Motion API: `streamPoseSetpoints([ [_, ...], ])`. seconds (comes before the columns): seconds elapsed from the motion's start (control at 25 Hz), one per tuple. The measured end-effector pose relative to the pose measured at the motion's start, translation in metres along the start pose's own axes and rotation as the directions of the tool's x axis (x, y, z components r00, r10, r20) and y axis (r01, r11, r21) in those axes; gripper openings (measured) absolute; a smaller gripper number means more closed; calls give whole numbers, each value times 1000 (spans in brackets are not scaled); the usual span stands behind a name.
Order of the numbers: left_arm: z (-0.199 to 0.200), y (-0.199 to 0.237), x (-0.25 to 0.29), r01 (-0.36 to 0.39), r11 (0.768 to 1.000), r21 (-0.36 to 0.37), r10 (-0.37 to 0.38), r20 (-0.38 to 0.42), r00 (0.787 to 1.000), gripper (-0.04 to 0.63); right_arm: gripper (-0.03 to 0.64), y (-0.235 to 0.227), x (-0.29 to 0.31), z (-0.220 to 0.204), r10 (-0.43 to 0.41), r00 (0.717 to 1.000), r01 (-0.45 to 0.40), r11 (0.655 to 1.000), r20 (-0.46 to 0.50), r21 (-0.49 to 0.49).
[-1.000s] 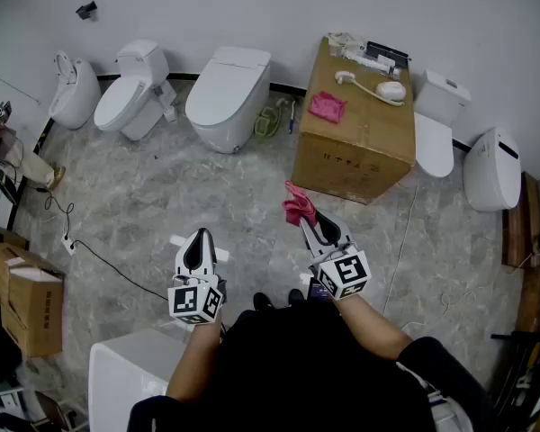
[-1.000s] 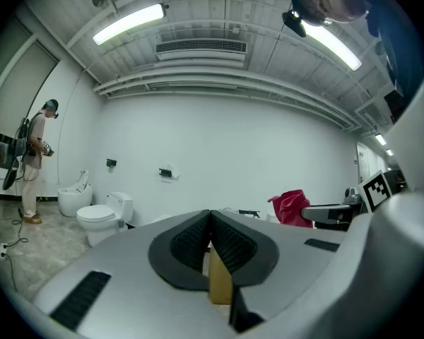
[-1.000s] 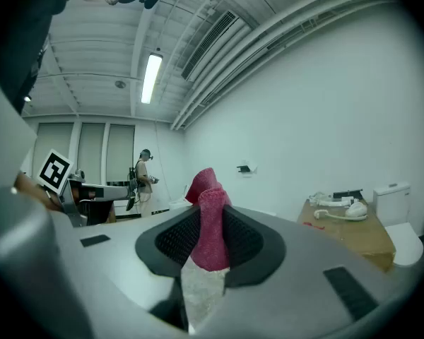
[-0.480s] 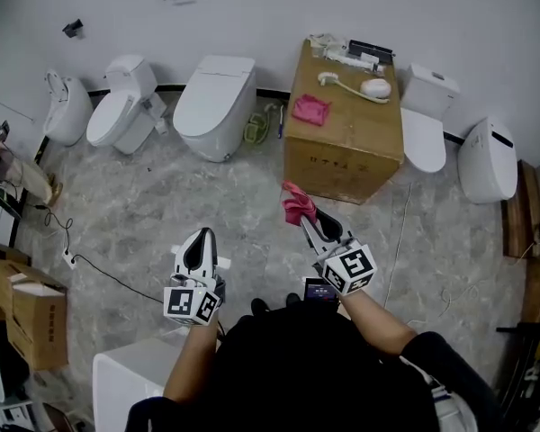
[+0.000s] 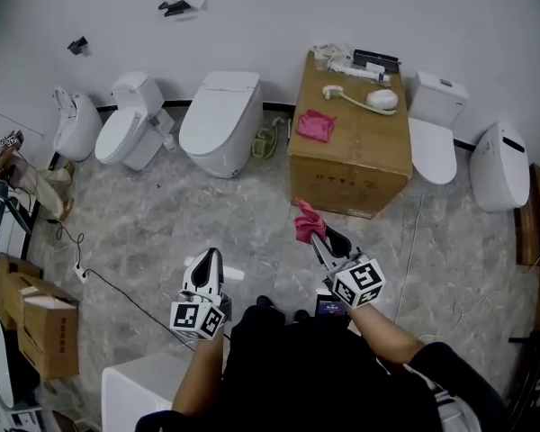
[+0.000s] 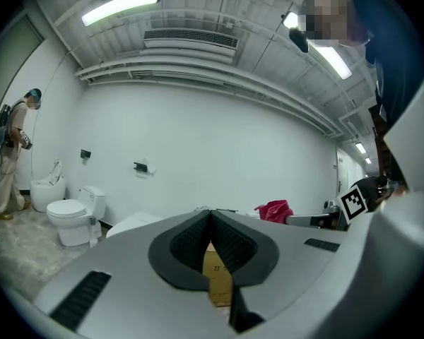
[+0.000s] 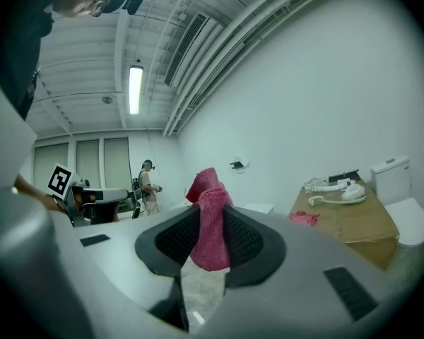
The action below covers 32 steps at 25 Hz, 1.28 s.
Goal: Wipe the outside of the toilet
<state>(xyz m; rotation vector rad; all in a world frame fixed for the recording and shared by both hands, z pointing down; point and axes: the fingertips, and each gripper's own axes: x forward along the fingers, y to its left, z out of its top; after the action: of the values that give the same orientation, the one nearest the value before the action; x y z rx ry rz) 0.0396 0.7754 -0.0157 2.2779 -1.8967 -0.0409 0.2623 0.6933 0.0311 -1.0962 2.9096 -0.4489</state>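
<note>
A big brown cardboard box [image 5: 351,165] stands against the far wall with a white hand shower [image 5: 384,99] lying on top. Smaller cardboard boxes [image 5: 52,331] sit near left on the grey marble floor [image 5: 162,214].

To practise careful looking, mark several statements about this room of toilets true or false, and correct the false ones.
1. The right tongs grip a pink knitted cloth. True.
2. The left tongs hold a yellow sponge. False: they are shut with nothing between them.
3. A second pink cloth lies on top of the brown cardboard box. True.
4. The gripped cloth is pressed against a toilet. False: it is over the grey marbled floor, apart from the white ceramic toilets along the wall.
</note>
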Motion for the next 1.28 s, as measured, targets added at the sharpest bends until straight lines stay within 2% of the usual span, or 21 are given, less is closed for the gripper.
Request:
streamPoseSetpoints([
  [0.28, -11, 40, 57, 14, 999, -51, -14, -7, 1000, 15, 115, -28, 61, -8, -5, 999, 5, 1000, -41, 0],
  [0.48, -3, 88, 114, 35, 996, -87, -36, -8, 999, 15, 115, -45, 136, -3, -19, 998, 21, 999, -66, 32],
  [0.72, 3, 155, 184, 106, 991, -85, -112, -61, 992, 15, 115, -50, 239, 7, -19, 996, 23, 999, -90, 44],
  [1.0, 12, 221, 265, 155, 983, -102, -162, -68, 984, 15, 115, -74, 330, 22, -55, 996, 61, 995, -72, 83],
  [1.2, 7, 253, 342, 164, 973, -160, -179, -84, 980, 15, 115, -116, 397, 31, -73, 995, 80, 992, -67, 102],
  [1.28, 6, 268, 378, 167, 974, -151, -183, -95, 979, 15, 115, -136, 433, 32, -77, 996, 83, 990, -52, 114],
])
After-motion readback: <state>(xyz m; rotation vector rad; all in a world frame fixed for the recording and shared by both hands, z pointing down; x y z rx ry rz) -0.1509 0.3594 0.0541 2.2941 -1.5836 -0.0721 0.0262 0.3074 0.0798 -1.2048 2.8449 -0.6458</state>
